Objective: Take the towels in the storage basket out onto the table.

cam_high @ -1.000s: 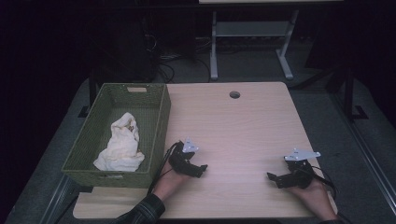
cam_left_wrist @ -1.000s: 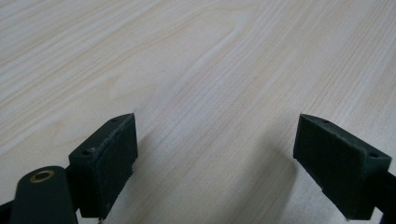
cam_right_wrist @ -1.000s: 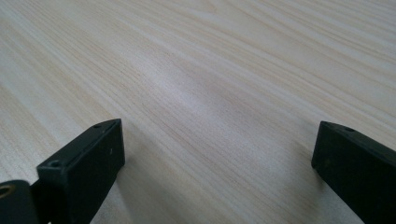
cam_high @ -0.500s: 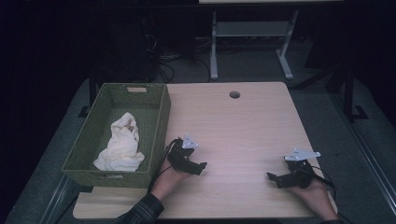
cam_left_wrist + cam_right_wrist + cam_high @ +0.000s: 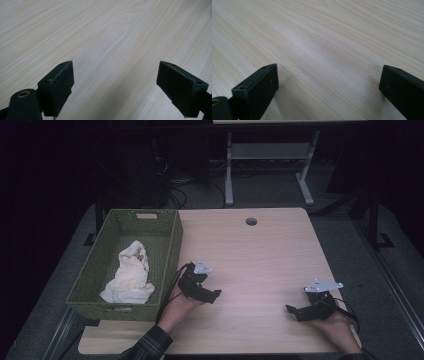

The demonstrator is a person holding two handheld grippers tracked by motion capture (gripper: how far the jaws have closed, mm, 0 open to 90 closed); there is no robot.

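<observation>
On the pale wood-grain table (image 5: 260,255) a person rests both hands near the front edge, each holding a black two-jaw gripper. The left gripper (image 5: 216,295) lies low over the tabletop just beside the right wall of the green woven basket (image 5: 172,245), its jaws pointing toward the table's middle and its grey three-cornered plate on top; a black cable loops from it back along the basket's side. In the left gripper view its jaws stand spread wide with bare wood between them, nothing pinched. The right gripper (image 5: 290,309) sits well apart from the left one, near the table's front right corner, its jaws pointing leftward across the board; in the right gripper view these jaws are likewise spread wide over bare wood, holding nothing. The nearest thing to the left gripper is the crumpled cream cloth (image 5: 129,276), which lies inside the basket, toward its front half, apart from both grippers. The basket stands at the table's left side, with a slot handle in its far wall. A round cable hole (image 5: 251,221) sits near the table's far edge. Beyond the table, on the dark floor, stands the white metal frame (image 5: 270,155) of another desk. No brand, label or writing can be read on any of these things
</observation>
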